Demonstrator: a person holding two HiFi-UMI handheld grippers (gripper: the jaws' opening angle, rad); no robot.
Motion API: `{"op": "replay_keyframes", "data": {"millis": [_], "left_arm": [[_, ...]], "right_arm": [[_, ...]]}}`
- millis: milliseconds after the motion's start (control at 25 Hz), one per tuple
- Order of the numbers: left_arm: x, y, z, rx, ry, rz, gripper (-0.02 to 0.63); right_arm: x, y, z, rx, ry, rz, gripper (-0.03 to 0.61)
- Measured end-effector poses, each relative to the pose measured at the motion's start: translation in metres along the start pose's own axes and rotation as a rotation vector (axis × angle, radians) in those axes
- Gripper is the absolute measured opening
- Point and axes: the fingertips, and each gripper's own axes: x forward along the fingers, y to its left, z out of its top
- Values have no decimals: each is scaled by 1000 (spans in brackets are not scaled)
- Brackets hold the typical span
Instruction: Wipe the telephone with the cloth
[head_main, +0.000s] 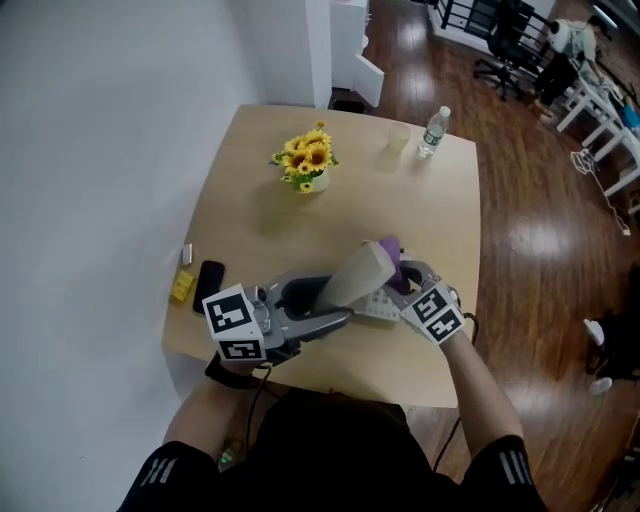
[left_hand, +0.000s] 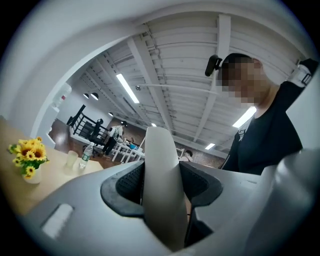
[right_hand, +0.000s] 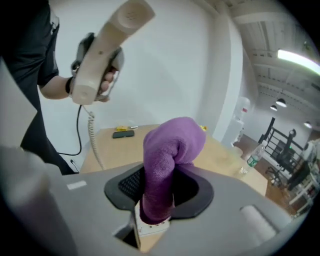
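A beige telephone handset (head_main: 355, 275) is raised over the table's near side, and my left gripper (head_main: 326, 295) is shut on it. In the left gripper view the handset (left_hand: 160, 180) stands upright between the pads. A folded purple cloth (head_main: 391, 256) is pinched in my right gripper (head_main: 402, 274), just right of the handset's upper end. From the right gripper view the cloth (right_hand: 170, 150) bulges out of the jaws, the handset (right_hand: 107, 50) is at upper left, and its coiled cord (right_hand: 92, 132) hangs down. The telephone base (head_main: 378, 306) lies under both grippers.
On the tan table (head_main: 250, 230) stand a vase of sunflowers (head_main: 308, 160), a plastic cup (head_main: 398, 137) and a water bottle (head_main: 434, 131) at the far side. A black mobile phone (head_main: 208, 285) and a yellow item (head_main: 182, 287) lie near the left edge.
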Motion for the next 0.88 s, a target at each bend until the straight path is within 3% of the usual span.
{"op": "replay_keyframes", "data": {"millis": [200,600,880], "left_arm": [[-1,18,-27,-55,40,80,204],[-25,45,-66,-158,74,252,204],[-28,53,-75,-182,72,299,204]], "right_arm": [[57,-38,-42,76,107,-4,130],[147,-57,-83,-31,307,45,132],[154,-47,-90,-70,338,65,130]]}}
